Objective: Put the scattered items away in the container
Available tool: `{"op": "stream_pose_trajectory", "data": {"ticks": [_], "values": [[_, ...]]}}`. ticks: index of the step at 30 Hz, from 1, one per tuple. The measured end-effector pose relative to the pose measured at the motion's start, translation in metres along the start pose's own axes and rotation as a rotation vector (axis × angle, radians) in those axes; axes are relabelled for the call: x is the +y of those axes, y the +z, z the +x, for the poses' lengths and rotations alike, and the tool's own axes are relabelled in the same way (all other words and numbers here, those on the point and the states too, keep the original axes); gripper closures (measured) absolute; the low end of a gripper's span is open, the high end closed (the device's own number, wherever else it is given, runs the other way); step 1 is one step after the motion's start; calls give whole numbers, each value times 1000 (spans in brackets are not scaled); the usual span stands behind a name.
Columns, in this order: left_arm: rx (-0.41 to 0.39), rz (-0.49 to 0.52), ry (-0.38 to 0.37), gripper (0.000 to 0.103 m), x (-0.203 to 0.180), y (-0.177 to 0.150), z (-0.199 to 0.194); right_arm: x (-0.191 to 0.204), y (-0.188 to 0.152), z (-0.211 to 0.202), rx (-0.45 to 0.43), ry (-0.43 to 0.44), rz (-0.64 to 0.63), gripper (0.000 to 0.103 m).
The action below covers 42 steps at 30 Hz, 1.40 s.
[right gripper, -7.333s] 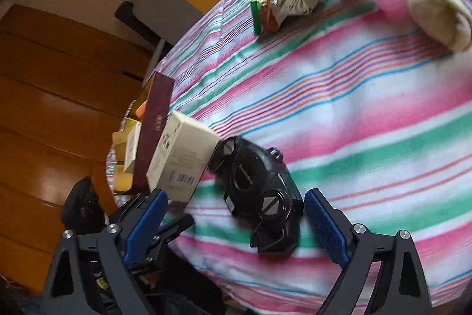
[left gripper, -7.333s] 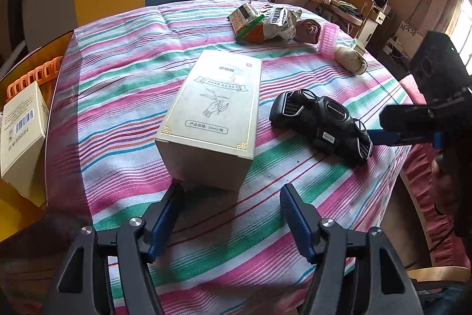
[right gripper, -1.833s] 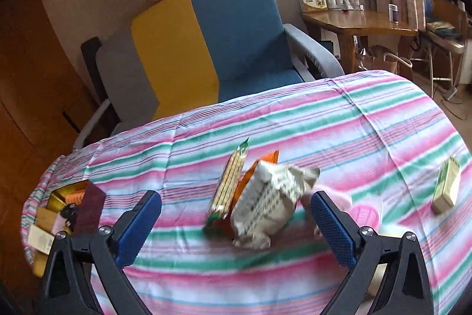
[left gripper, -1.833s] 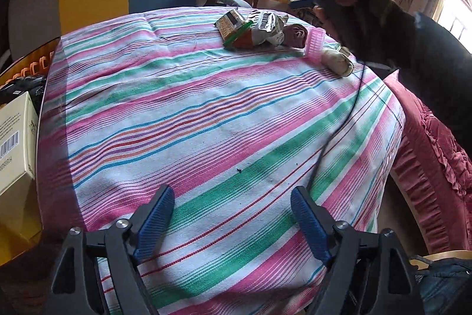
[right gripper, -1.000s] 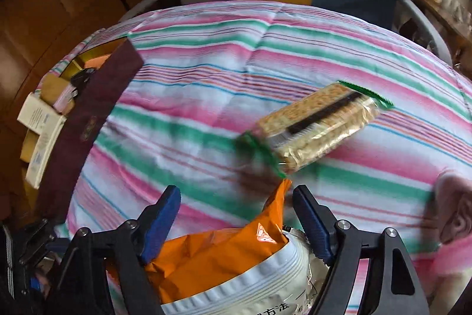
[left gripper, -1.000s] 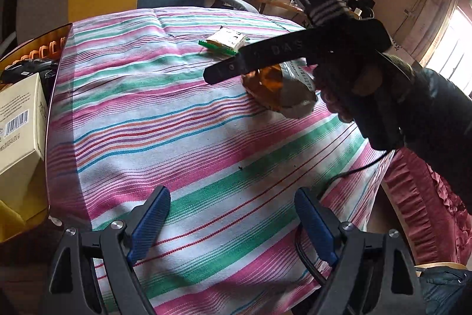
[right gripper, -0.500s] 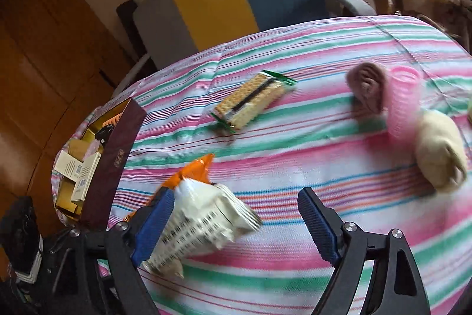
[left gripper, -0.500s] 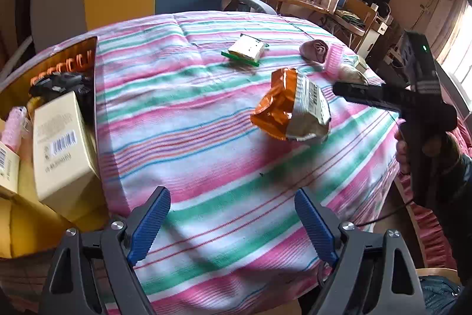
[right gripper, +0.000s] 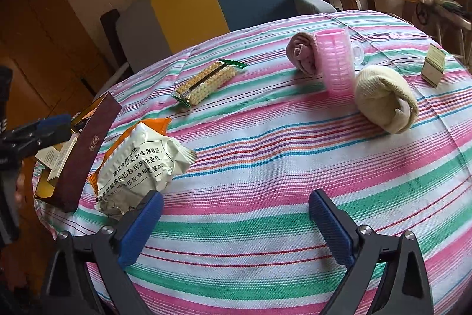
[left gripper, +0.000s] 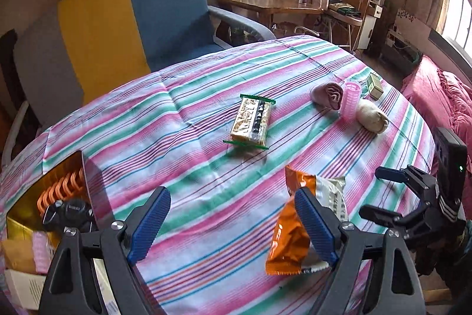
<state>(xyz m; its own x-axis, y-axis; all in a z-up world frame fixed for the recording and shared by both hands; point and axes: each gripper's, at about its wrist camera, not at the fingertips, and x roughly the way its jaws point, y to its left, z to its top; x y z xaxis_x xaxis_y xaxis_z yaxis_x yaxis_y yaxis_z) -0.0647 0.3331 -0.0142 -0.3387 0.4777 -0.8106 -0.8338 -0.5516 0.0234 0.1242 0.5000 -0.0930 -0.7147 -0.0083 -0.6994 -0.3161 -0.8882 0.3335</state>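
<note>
At far left, off the tabletop (left gripper: 188, 120) edge: open container (left gripper: 63, 169) with gold lining, holding an orange coil, a black gadget (left gripper: 69, 213) and pale boxes (right gripper: 54, 157); dark maroon lid flap (right gripper: 85, 152) standing up beside it. Left gripper (left gripper: 233, 223) hovering low over the striped cloth, jaws apart, nothing between them. Just right of it, orange-and-white snack bag (right gripper: 141, 161) lying loose on the cloth, near the container. Further in, green-edged cracker pack (left gripper: 252, 121) flat mid-tabletop. Toward the right: rolled mauve sock (right gripper: 302, 53) touching an upright pink ribbed cup (right gripper: 336, 64), cream sock ball (right gripper: 385, 99) just beside it, small green box (right gripper: 433, 68) apart. Right gripper (right gripper: 236, 222) with jaws just opened wide, empty, snack bag outside its left finger.
</note>
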Motion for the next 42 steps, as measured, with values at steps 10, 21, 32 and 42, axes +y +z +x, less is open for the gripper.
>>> {"op": "stream_pose_trajectory", "data": {"ticks": [10, 21, 32, 42], "values": [[77, 58, -47, 16, -3, 48, 75, 3, -5, 2, -33, -24, -35, 0], [128, 112, -118, 16, -13, 76, 128, 4, -2, 10, -27, -34, -88, 0], [208, 56, -127, 35, -7, 79, 161, 4, -2, 13, -38, -31, -102, 0], [212, 14, -57, 53, 4, 60, 145, 7, -4, 14, -47, -47, -116, 0]]}}
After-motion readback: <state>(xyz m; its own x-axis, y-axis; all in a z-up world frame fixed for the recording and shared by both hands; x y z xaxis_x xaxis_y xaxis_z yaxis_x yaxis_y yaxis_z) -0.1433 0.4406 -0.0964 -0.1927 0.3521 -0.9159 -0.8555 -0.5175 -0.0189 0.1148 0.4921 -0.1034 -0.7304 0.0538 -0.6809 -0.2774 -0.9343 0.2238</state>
